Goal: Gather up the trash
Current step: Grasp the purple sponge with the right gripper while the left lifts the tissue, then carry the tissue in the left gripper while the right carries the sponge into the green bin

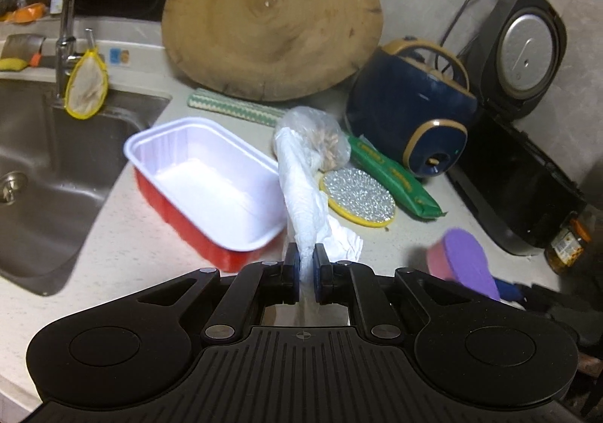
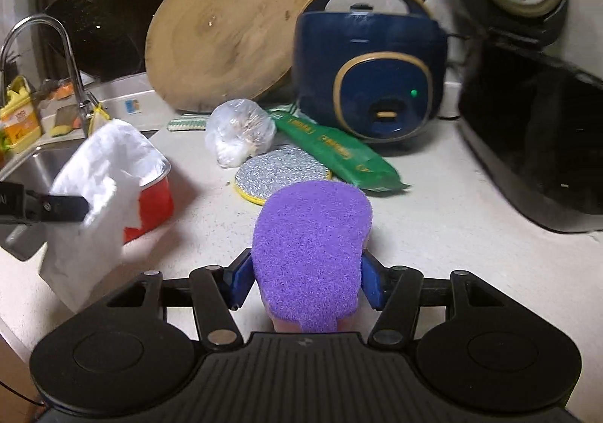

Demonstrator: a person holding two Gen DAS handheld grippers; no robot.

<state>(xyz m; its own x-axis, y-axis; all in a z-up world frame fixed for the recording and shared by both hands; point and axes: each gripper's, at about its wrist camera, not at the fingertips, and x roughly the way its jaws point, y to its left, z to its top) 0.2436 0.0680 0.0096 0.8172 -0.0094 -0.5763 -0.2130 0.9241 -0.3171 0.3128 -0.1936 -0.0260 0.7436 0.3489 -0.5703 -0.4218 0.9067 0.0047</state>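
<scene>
My left gripper [image 1: 306, 261] is shut on a white plastic bag [image 1: 301, 189] and holds it up above the counter, beside a red tray with a white inside [image 1: 211, 178]. The bag [image 2: 101, 197] and left gripper fingers [image 2: 64, 208] also show at the left of the right wrist view, in front of the tray [image 2: 154, 200]. My right gripper [image 2: 307, 272] is shut on a purple and pink sponge [image 2: 312, 249], held above the counter; the sponge shows in the left wrist view [image 1: 465, 261]. A clear bag of scraps [image 2: 241, 133] and a green wrapper [image 2: 339, 155] lie on the counter.
A steel sink [image 1: 45, 167] with a tap [image 1: 68, 20] is at the left. A round wooden board [image 1: 271, 20] leans on the wall. A blue cooker [image 2: 369, 72], a black open cooker [image 2: 535, 121], a glittery round scrubber [image 2: 282, 170] and a jar [image 1: 569, 246] stand around.
</scene>
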